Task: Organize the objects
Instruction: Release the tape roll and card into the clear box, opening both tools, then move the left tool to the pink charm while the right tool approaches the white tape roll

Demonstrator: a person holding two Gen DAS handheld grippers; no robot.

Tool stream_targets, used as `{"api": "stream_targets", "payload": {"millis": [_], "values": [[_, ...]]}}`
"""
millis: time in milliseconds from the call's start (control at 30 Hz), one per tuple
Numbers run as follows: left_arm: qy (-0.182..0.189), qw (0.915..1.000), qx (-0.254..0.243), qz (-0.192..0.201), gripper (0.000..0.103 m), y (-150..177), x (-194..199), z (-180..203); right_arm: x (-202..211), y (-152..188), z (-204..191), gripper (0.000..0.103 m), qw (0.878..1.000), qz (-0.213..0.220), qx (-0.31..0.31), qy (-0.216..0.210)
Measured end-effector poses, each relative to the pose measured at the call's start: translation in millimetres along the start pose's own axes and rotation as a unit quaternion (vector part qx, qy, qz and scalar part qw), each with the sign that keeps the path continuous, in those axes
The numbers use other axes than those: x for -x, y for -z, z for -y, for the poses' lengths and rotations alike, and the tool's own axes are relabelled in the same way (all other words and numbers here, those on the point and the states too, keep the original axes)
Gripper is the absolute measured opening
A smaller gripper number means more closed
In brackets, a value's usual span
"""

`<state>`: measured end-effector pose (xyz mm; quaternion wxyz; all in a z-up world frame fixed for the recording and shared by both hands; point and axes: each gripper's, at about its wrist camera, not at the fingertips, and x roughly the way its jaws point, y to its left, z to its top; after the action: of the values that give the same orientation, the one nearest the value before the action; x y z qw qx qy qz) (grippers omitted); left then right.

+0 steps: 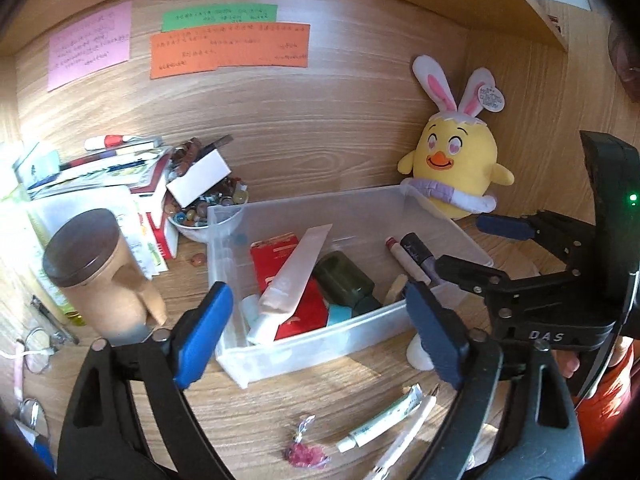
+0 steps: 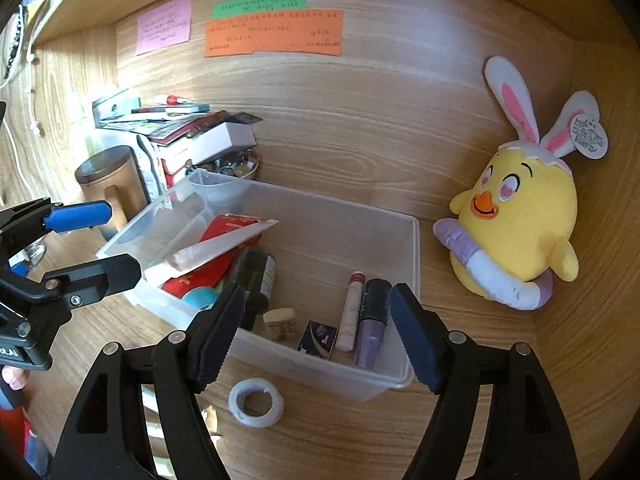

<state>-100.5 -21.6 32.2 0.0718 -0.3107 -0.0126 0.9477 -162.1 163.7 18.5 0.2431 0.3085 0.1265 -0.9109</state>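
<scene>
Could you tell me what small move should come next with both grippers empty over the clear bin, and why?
Probably lower the right gripper onto the tape roll lying on the desk just in front of the bin. Its jaws stand open and empty, and the roll is the nearest loose thing outside the bin.

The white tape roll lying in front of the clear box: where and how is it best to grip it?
The white tape roll lies flat, hole upward, beside the clear box. Probably come from above, one finger inside the hole, one outside, pinching the ring wall on the side away from the box.
</scene>
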Motion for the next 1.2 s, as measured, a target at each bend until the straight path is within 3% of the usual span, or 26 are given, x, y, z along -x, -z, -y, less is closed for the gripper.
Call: {"api": "stream_targets", "payload": {"millis": [333, 833, 1200], "values": [[-0.018, 0.9996, -0.008, -0.018, 0.092, 29.3, 14.3, -4.1, 15.6, 15.3, -8.2, 0.081, 1.000, 0.007, 0.002, -0.009], [-0.029, 0.9942, 0.016, -0.102, 0.093, 86.8, 0.1, -23.4, -5.3, 50.8, -10.9, 0.082, 0.997, -0.051, -0.032, -0.043], [-0.038, 0.9888, 0.001, -0.145, 0.092, 105.9, -10.3, -20.0, -40.0, 69.4, -11.7, 0.081, 0.994, -0.091, -0.043, -0.052]]}}
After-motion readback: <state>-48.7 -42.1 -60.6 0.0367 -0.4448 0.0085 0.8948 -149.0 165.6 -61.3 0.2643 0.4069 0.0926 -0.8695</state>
